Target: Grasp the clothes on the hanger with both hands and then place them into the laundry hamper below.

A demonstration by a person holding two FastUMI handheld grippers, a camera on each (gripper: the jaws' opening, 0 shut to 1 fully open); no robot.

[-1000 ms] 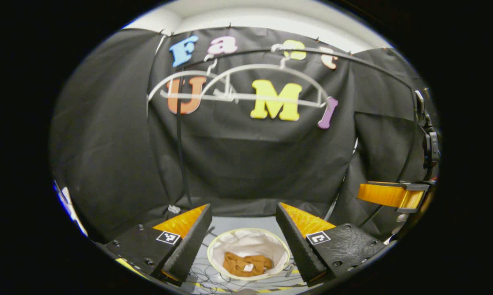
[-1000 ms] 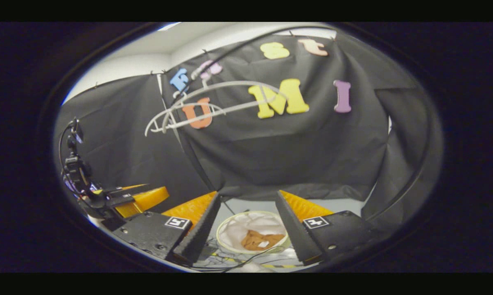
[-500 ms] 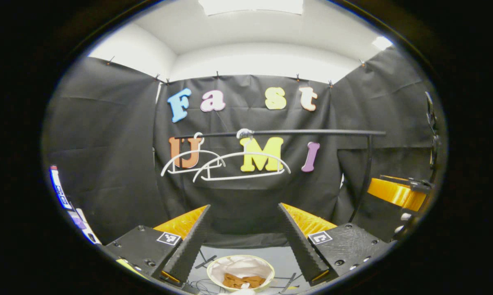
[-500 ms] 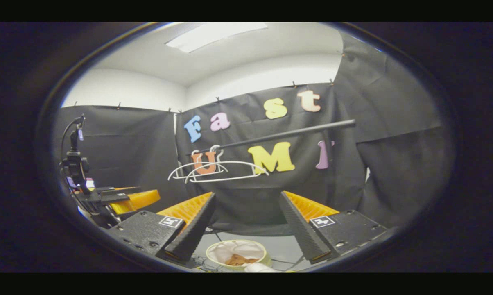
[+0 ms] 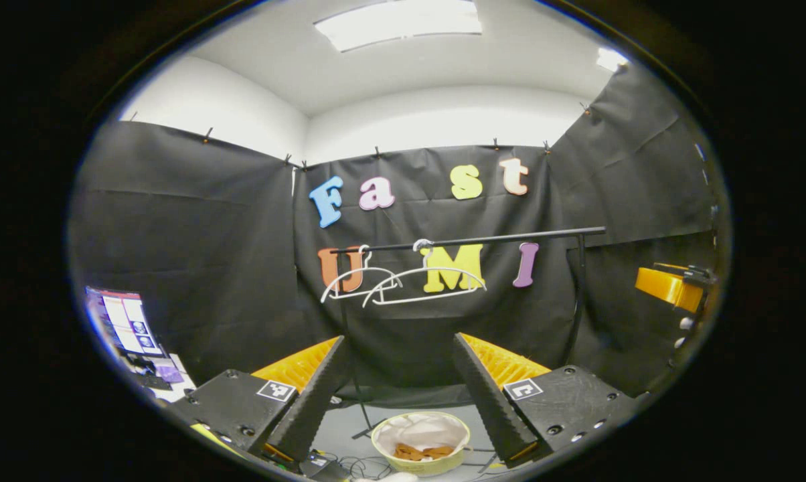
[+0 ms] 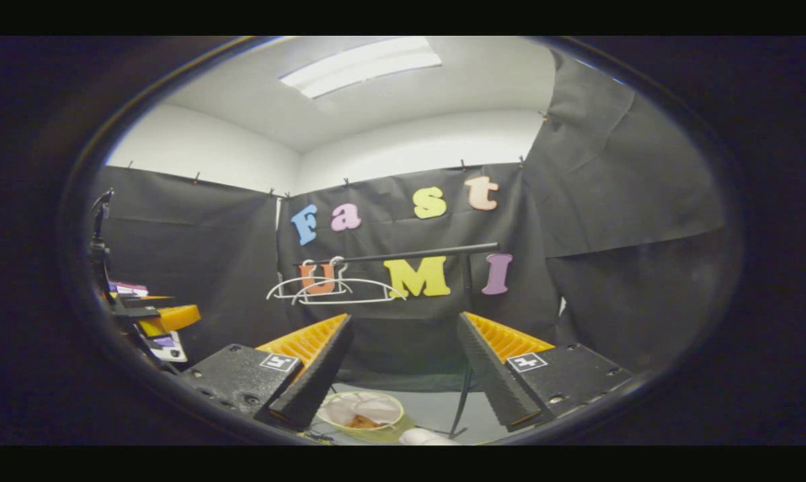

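Inside round hamper (image 5: 421, 442), crumpled brown cloth (image 5: 427, 452); bare wire hangers (image 5: 403, 284).

1. I see black cloth (image 5: 195, 241) draping the booth walls, pinned along its top edge.
2. Above it, white walls (image 5: 436, 124) meet a white ceiling with a bright light panel (image 5: 397, 23).
3. The floor (image 6: 436, 408) is pale grey.
4. A black rail (image 5: 483, 239) spans the back wall.
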